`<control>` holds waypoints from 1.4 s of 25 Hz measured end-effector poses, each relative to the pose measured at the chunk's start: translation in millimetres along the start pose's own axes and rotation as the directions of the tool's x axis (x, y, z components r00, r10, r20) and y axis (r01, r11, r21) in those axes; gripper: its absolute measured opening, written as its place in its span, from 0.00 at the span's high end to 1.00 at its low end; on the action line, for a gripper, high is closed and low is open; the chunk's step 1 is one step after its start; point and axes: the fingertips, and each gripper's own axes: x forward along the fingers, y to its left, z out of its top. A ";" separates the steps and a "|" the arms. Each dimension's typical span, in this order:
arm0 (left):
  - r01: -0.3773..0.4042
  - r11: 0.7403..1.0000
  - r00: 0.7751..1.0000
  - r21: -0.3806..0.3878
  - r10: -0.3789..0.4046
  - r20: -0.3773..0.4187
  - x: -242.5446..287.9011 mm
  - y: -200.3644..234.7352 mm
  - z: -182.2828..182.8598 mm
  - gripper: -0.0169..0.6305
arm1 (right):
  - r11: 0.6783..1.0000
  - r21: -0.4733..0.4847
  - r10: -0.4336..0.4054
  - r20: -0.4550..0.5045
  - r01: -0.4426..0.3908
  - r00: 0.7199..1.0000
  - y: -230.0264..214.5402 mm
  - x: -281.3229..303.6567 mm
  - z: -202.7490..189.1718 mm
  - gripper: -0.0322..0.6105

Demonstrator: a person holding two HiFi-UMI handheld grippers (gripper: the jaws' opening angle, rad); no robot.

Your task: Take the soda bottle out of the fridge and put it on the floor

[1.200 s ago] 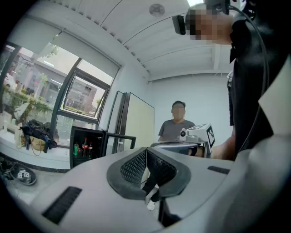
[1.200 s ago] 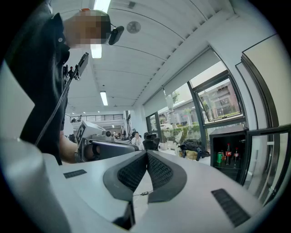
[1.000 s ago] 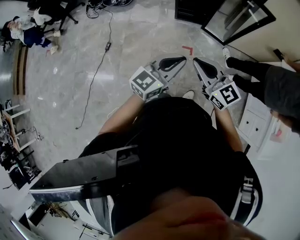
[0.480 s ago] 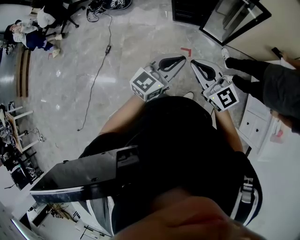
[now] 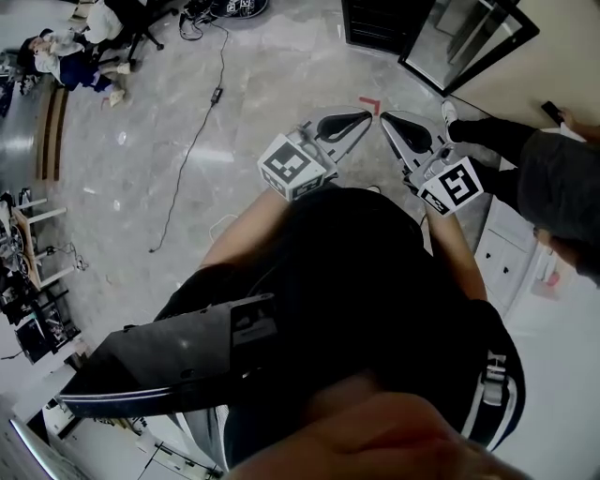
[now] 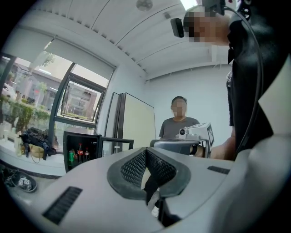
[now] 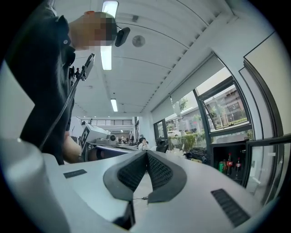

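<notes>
A small black fridge (image 5: 377, 22) stands on the floor ahead with its glass door (image 5: 469, 39) swung open. In the left gripper view the fridge (image 6: 82, 152) holds dark soda bottles (image 6: 80, 152) beside a green can (image 6: 71, 156). The right gripper view shows the same bottles (image 7: 228, 164) inside the fridge (image 7: 229, 166). My left gripper (image 5: 366, 117) and right gripper (image 5: 384, 118) are held side by side at chest height, well short of the fridge. Both are shut, tips touching, with nothing between them.
A person in a grey shirt (image 5: 562, 178) stands close on my right beside a white cabinet (image 5: 506, 248). A red tape corner (image 5: 372, 101) marks the floor before the fridge. A black cable (image 5: 187, 141) trails over the marble floor to the left. Seated people (image 5: 56, 52) are at the far left.
Both grippers have stayed shut and almost in place; the right one has edged slightly up and forward. The view has shifted a little.
</notes>
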 end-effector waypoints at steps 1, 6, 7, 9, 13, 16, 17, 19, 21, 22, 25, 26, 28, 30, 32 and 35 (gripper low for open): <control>-0.009 1.000 1.000 0.003 0.009 0.002 2.8 0.5 0.3 0.97 | 1.000 0.004 0.003 0.000 -0.003 1.000 -3.0 -1.5 -0.5 0.93; -0.044 0.999 0.999 0.005 0.044 0.004 11.0 12.4 2.4 0.97 | 1.000 0.018 -0.004 -0.006 0.004 1.000 -17.1 -0.6 -3.1 0.93; -0.046 0.999 0.999 0.006 0.046 0.002 12.1 18.1 3.1 0.97 | 1.000 0.021 -0.008 -0.005 0.008 1.000 -20.8 2.5 -2.9 0.93; -0.047 0.999 0.999 0.004 0.047 -0.005 12.8 33.0 5.1 0.97 | 0.999 0.026 -0.020 -0.004 0.020 1.000 -28.7 12.8 -1.1 0.93; -0.037 0.999 0.999 -0.014 0.037 -0.013 16.3 68.7 6.4 0.97 | 0.998 0.040 -0.049 -0.019 0.050 0.999 -50.3 36.3 -2.1 0.93; -0.018 1.000 1.000 -0.017 0.017 -0.009 26.5 99.2 4.5 0.97 | 0.996 0.042 -0.078 -0.032 0.079 0.996 -74.5 54.6 -8.1 0.93; -0.011 1.000 1.000 -0.014 0.011 -0.009 29.6 111.0 4.4 0.97 | 0.995 0.042 -0.085 -0.037 0.087 0.996 -83.0 62.6 -9.9 0.93; -0.001 1.000 1.000 -0.006 0.001 -0.011 33.5 137.9 6.1 0.97 | 0.995 0.040 -0.093 -0.049 0.095 0.994 -99.5 82.5 -11.3 0.93; 0.012 1.000 1.000 -0.004 -0.012 -0.009 36.3 167.3 10.9 0.97 | 0.994 0.031 -0.101 -0.065 0.103 0.993 -116.6 105.0 -9.9 0.93; 0.019 1.000 1.000 -0.011 -0.019 -0.006 37.7 181.7 13.9 0.97 | 0.994 0.029 -0.107 -0.073 0.109 0.992 -125.4 116.3 -9.2 0.93; 0.038 0.999 0.999 -0.032 -0.038 -0.001 40.3 218.7 20.8 0.97 | 0.991 0.034 -0.127 -0.087 0.131 0.988 -148.3 147.5 -10.5 0.93; 0.045 0.999 0.999 -0.027 -0.045 -0.001 41.0 228.8 21.8 0.97 | 0.990 0.038 -0.135 -0.089 0.138 0.987 -154.6 156.5 -12.1 0.93; 0.060 0.998 0.998 -0.016 -0.060 -0.004 42.6 246.9 22.3 0.97 | 0.987 0.045 -0.149 -0.092 0.154 0.984 -166.1 172.7 -16.0 0.93; 0.077 0.997 0.997 -0.017 -0.078 -0.012 44.3 262.6 21.6 0.97 | 0.984 0.047 -0.165 -0.095 0.170 0.982 -176.5 186.9 -19.7 0.93; 0.092 0.996 0.996 -0.018 -0.092 -0.015 47.4 277.3 22.0 0.97 | 0.982 0.044 -0.181 -0.097 0.186 0.979 -187.3 198.7 -21.9 0.93; 0.099 0.995 0.995 -0.027 -0.100 -0.013 53.1 295.0 23.1 0.97 | 0.978 0.045 -0.197 -0.100 0.203 0.975 -201.5 209.5 -24.7 0.93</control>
